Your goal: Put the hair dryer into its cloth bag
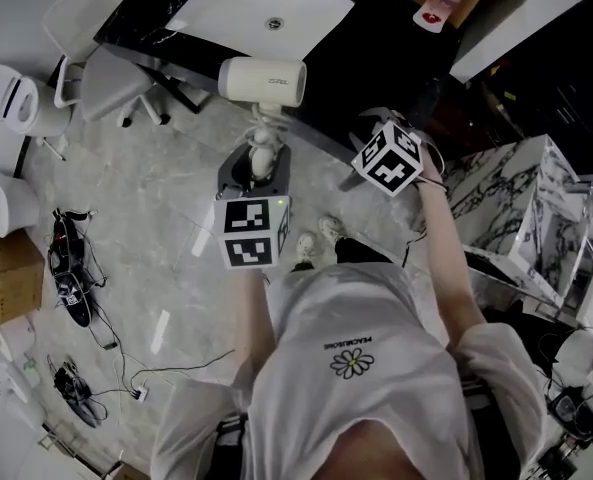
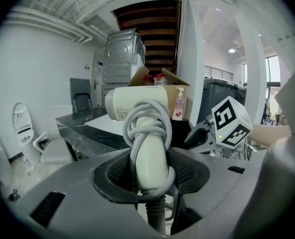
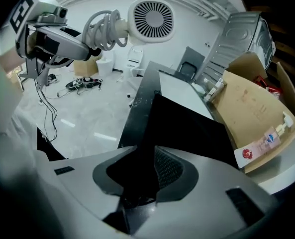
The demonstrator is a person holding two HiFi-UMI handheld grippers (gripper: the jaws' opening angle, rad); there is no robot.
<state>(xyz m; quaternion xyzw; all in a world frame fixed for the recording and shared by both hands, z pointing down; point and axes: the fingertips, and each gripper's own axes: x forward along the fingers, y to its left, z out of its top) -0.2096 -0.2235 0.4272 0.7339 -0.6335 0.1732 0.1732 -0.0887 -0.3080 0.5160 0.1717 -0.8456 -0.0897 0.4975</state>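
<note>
1. While the left gripper (image 2: 148,169) stays out of the bagging itself, its jaws are clamped on the handle (image 2: 149,151) of the hair dryer (image 1: 263,80). The dryer stands barrel-up just in front of the counter's (image 1: 371,43) near edge and is not yet in any bag.
2. The dryer looks like stiff, smooth plastic, probably light but top-heavy above this grip. The handle is the sound place to hold it. The cord (image 2: 137,126) wound round it gives the pads purchase (though a loose loop could snag a bag's mouth).
3. The right gripper (image 3: 145,176) points down over the counter with its jaws apart. Black cloth (image 3: 157,128) lies between them, which I judge to be the cloth bag, and no pinch on it shows. It should be limp and collapse easily, so the rim of its mouth is the part to take.
4. The barrel carries a short brand word, too small to read. The person's shirt (image 1: 351,368) shows a daisy under print that seems to read PEACEMINUSONE. A bottle (image 3: 266,141) at the counter's far end has an illegible label.
</note>
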